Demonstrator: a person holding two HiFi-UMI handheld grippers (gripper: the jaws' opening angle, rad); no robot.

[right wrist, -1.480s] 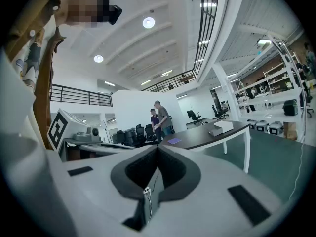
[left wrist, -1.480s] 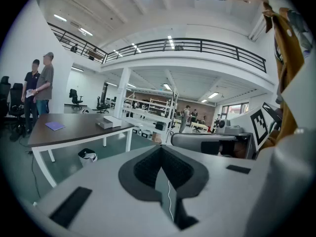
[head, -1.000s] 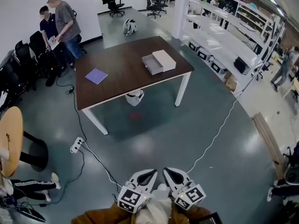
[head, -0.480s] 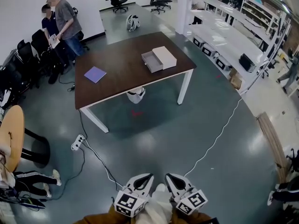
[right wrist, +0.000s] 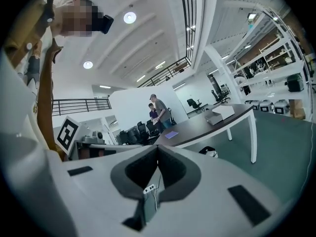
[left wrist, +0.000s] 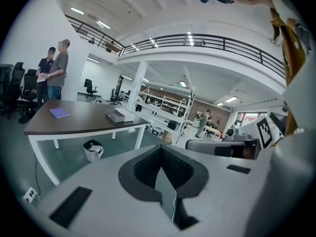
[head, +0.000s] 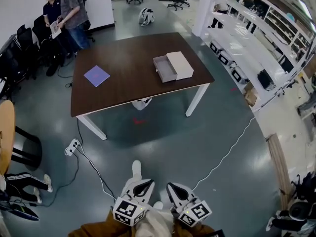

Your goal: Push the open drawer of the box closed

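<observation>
our left gripper (left wrist: pixel 160 148), jaws pressed together, empty, right gripper (right wrist: pixel 158 148) likewise, flat white box (head: pixel 180 64), drawer (head: pixel 164 69) open, dark wood surface (head: pixel 123 85)

Table: we see a dark brown rectangular table (head: pixel 123 88) with a matt wood-look top and smooth white legs.
Box: the pale beige rectangular box (head: pixel 180 64) and its grey open drawer (head: pixel 164 69) look matt; we cannot tell card from plastic.
Sheet: the flat purple square sheet (head: pixel 97 75) looks matt, like paper.
Floor: the grey-green floor (head: pixel 207 132) is smooth and glossy.
Tongs: the left tongs (left wrist: pixel 160 149) and right tongs (right wrist: pixel 158 149) show us matt white plastic shells and dark ribbed pads (left wrist: pixel 145 169).
</observation>
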